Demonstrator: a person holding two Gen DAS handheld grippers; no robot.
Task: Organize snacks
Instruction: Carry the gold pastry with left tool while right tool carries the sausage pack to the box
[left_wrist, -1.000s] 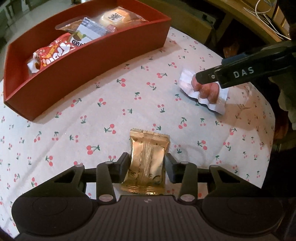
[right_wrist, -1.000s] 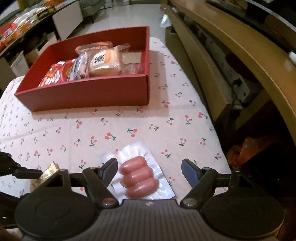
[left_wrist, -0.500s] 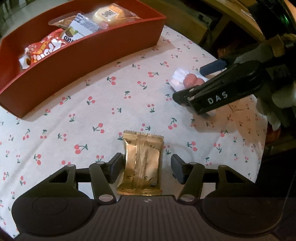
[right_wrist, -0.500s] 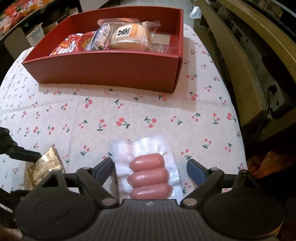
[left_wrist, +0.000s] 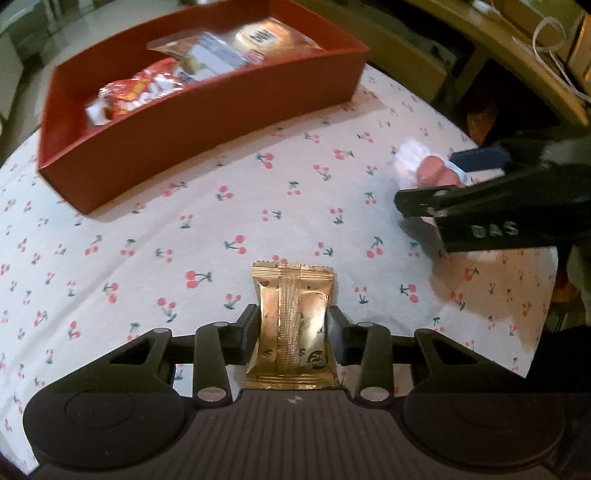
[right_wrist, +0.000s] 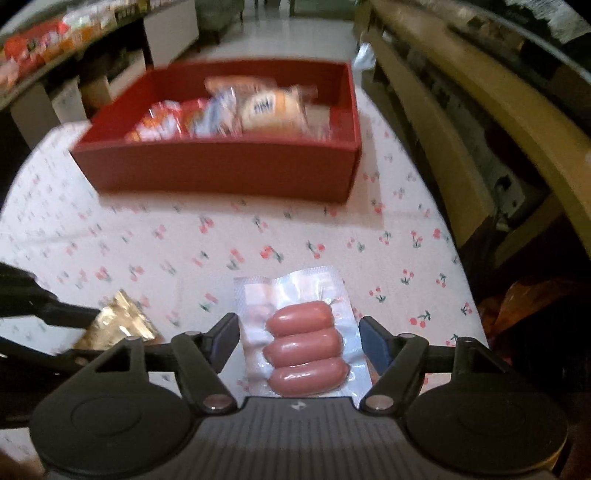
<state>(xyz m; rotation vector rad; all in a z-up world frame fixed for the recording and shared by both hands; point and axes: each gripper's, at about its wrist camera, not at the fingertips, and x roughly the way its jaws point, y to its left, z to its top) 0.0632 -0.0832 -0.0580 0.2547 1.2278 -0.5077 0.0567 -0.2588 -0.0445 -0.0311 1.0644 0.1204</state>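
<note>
Your left tongs (left_wrist: 292, 334) have just closed and pinch the gold packet (left_wrist: 291, 321) on the surface (left_wrist: 147, 240). Your right tongs (right_wrist: 299, 341) were closing but stand apart around the sausage pack (right_wrist: 301, 339); its slippery film may slide out before reaching the red box (right_wrist: 221, 170).

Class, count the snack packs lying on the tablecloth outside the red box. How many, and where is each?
2. The gold packet lies between the left gripper's fingers. The sausage pack lies between the right gripper's fingers, nearer the table's edge. None seem hidden.
</note>
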